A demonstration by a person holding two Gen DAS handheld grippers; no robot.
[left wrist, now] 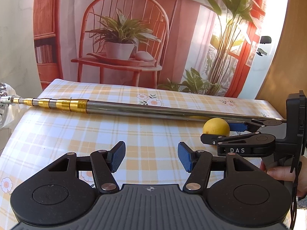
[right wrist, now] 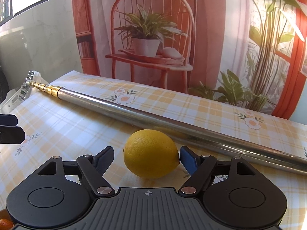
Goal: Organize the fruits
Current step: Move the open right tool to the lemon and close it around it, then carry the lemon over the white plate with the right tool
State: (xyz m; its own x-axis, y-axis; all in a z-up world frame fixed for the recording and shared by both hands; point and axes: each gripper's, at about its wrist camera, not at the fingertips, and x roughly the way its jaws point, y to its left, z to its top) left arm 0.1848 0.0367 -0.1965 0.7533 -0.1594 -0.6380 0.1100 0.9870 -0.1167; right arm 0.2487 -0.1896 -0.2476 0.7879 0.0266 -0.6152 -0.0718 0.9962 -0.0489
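Table's covered in a yellow plaid cloth (right wrist: 76,118) with little daisies, and a printed backdrop (left wrist: 122,34) of a chair and potted plant hangs behind it. A long telescopic metal pole (right wrist: 153,115) lies across the cloth. Right wrist view puts the lemon (right wrist: 151,153) sitting between the right gripper's (right wrist: 146,158) spread jaws, right pad touching it. Only the left view shows a hand (left wrist: 284,172) holding that gripper; the left gripper (left wrist: 151,156) is wide apart over bare cloth.
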